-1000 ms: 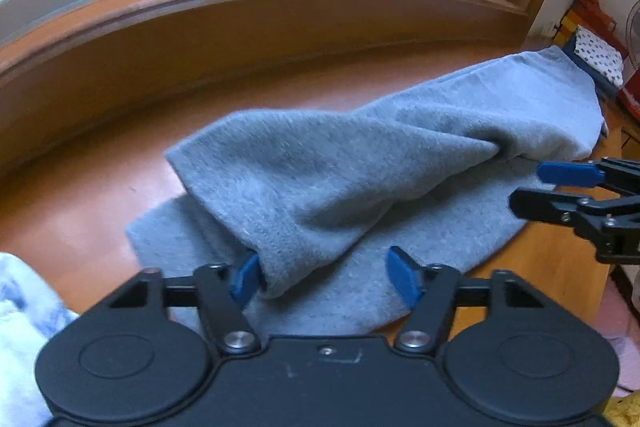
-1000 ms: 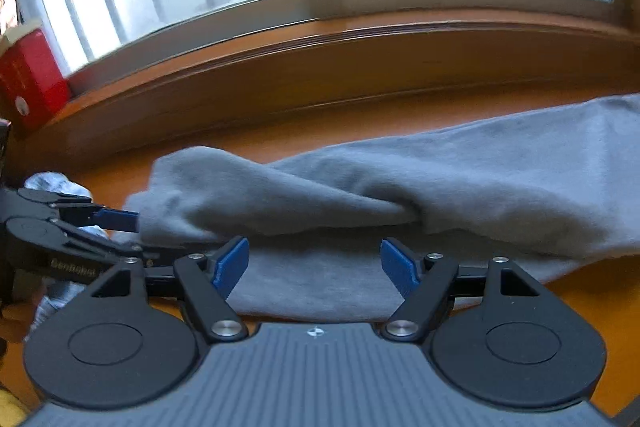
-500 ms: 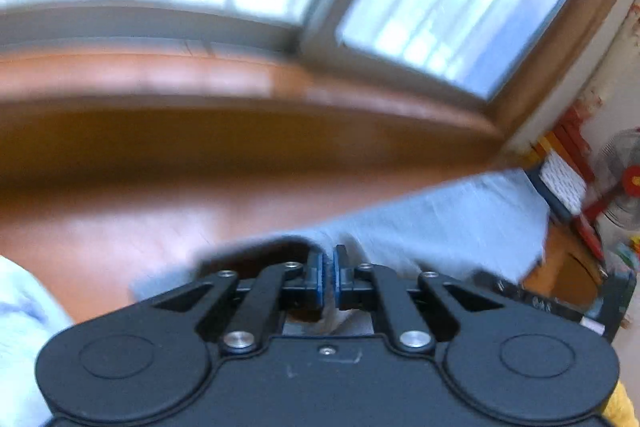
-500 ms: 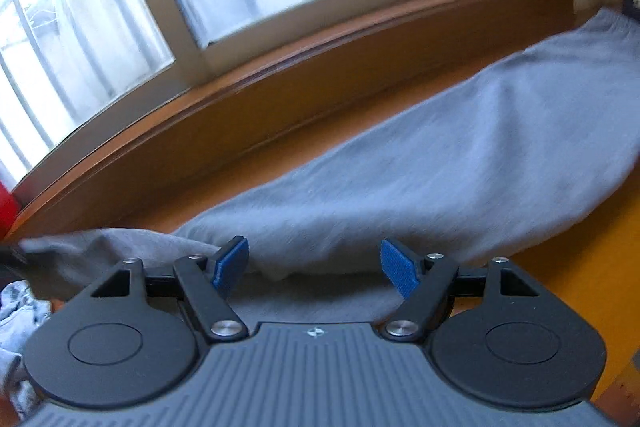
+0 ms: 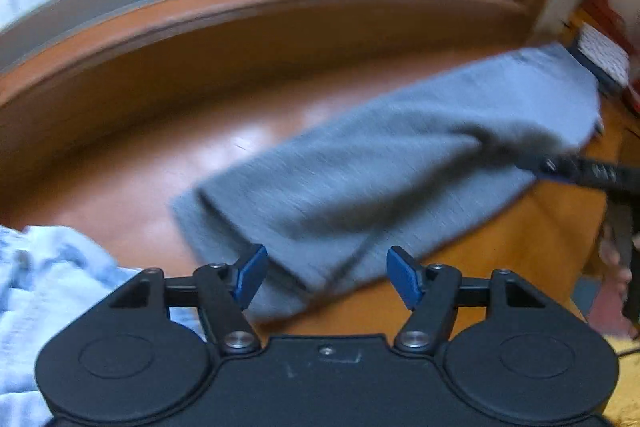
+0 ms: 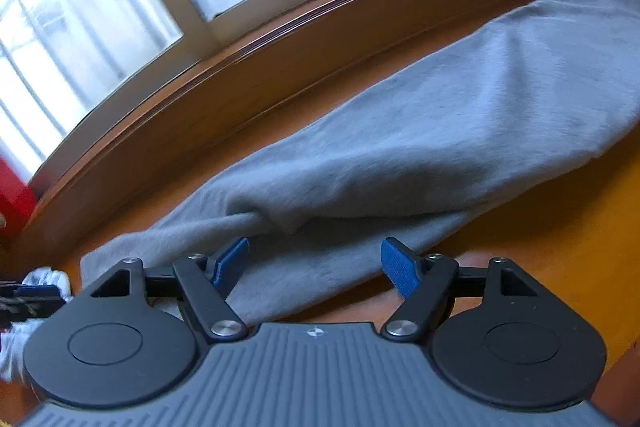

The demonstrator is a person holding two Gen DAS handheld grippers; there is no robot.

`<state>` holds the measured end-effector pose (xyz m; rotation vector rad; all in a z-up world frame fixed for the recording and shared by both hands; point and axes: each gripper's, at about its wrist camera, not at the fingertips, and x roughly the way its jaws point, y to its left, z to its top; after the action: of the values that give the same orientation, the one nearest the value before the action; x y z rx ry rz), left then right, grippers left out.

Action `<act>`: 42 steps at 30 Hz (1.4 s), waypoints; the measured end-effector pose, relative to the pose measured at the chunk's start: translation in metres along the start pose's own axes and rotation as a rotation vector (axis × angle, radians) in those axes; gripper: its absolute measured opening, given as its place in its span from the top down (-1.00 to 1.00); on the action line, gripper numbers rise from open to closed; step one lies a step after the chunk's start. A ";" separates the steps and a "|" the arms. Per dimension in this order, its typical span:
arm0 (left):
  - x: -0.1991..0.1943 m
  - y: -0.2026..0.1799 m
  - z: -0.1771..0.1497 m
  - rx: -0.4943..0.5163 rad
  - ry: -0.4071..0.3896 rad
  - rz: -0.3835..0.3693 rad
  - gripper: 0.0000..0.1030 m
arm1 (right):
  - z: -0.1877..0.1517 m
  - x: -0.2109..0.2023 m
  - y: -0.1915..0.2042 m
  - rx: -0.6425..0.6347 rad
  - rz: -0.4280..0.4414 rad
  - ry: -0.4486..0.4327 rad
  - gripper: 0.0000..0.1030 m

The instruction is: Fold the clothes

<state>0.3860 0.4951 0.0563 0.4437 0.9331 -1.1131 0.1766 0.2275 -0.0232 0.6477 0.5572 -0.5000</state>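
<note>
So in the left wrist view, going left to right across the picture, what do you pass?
Light blue garment → grey garment → right tongs reaching in from the right edge, at the grey cloth's right side.

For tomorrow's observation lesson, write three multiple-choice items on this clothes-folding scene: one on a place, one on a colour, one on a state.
1. Where does the long grey knit garment lie?
A. on the orange-brown wooden surface below the window
B. over a chair
C. in a basket

2. What colour are the left tool's pads?
A. red
B. blue
C. white

3. How does the right tool stand?
A. shut on the garment
B. shut on nothing
C. open, over the garment's edge

Answers: 1 A, wood shows all round the cloth; 2 B, both pads are blue; 3 C, its pads are wide apart, pressing nothing.
</note>
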 end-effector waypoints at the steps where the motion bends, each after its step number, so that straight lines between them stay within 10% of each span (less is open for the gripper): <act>1: 0.008 0.000 -0.003 -0.013 0.019 0.007 -0.20 | -0.001 0.001 0.002 -0.002 0.007 0.005 -0.48; 7: 0.028 0.007 -0.015 -0.113 0.014 0.000 0.00 | -0.005 0.001 0.016 -0.046 0.027 0.012 -0.48; 11: 0.031 0.012 -0.011 -0.107 -0.040 -0.007 0.72 | -0.008 -0.001 0.019 -0.060 0.021 0.015 -0.48; 14: 0.031 0.019 -0.005 -0.145 -0.057 -0.053 0.88 | -0.010 -0.001 0.020 -0.056 0.019 0.014 -0.48; 20: -0.064 0.037 0.040 -0.171 -0.340 -0.074 0.94 | -0.010 -0.008 0.021 -0.065 -0.008 -0.010 -0.48; 24: -0.092 0.049 0.046 -0.138 -0.383 -0.011 0.95 | -0.011 -0.010 0.014 -0.036 -0.019 -0.025 -0.48; 27: -0.079 0.051 0.035 -0.136 -0.301 0.028 0.82 | -0.013 -0.009 0.007 0.017 -0.010 -0.026 -0.48; 34: -0.044 0.033 0.007 -0.093 -0.125 0.030 -0.23 | -0.016 -0.013 0.002 0.039 -0.004 -0.025 -0.48; 42: -0.010 -0.001 -0.005 0.017 -0.052 0.074 -0.40 | -0.011 -0.023 -0.019 0.128 -0.078 -0.101 -0.48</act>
<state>0.3816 0.5038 0.0622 0.4575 0.8555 -1.0609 0.1449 0.2272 -0.0240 0.7200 0.4590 -0.6417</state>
